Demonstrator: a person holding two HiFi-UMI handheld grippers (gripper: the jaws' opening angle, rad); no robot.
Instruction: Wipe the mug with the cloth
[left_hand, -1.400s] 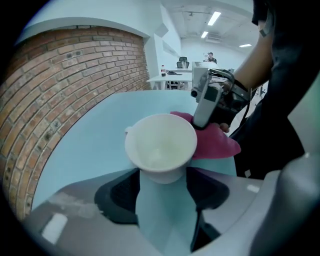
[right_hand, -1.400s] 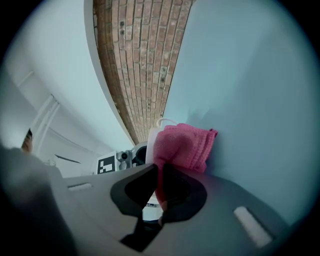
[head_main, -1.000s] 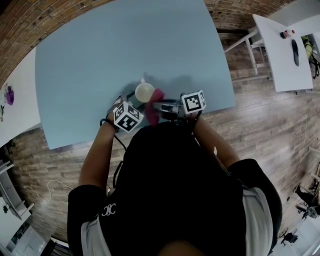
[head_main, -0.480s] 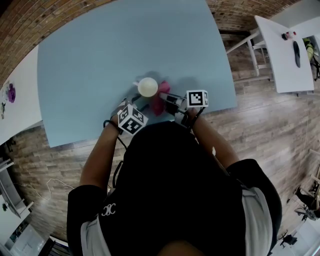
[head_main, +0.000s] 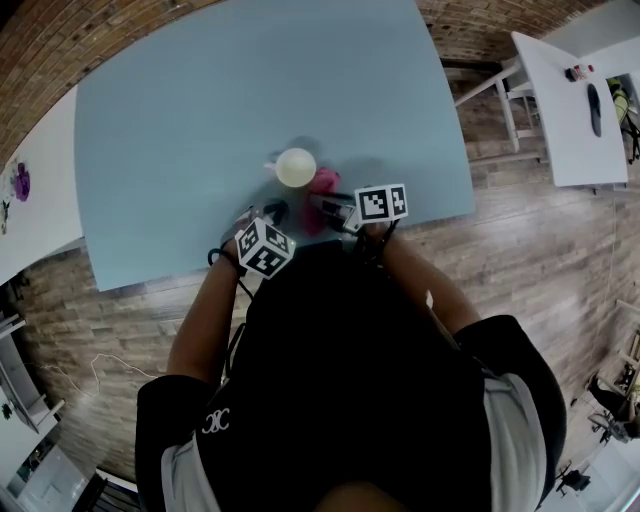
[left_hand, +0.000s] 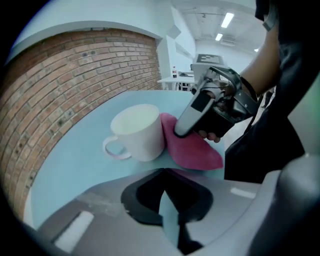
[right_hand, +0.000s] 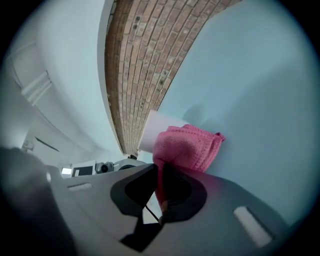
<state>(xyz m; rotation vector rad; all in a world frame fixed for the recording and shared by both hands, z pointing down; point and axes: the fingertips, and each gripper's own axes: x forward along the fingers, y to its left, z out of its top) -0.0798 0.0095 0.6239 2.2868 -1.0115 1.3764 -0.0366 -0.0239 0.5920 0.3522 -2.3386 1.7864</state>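
Wood-plank flooring (head_main: 530, 250) surrounds a large light-blue table (head_main: 200, 100), with a brick wall (left_hand: 65, 85) curving behind it and a white side table (head_main: 560, 120) off to the right in the head view. Leaning over the near edge of the blue table is a person in a black top (head_main: 350, 380), a gripper in each hand. The left gripper (head_main: 272, 213) hangs just short of the mug, angled steeply down toward the tabletop; its jaws have just been closing and now meet, with nothing between them (left_hand: 163, 171). The right gripper (head_main: 326, 205) comes in lower and nearly level from the right, its jaws clamped on a fold of the cloth (right_hand: 160, 167). A cream mug (head_main: 296, 167) stands upright on the table near the front edge, its handle (left_hand: 114, 150) turned toward the left of the head view, away from the right gripper. The pink cloth (head_main: 322, 182) is bunched against the mug's side opposite the handle, touching the wall of the mug (right_hand: 156, 128) while its loose end (left_hand: 197, 152) trails onto the table.
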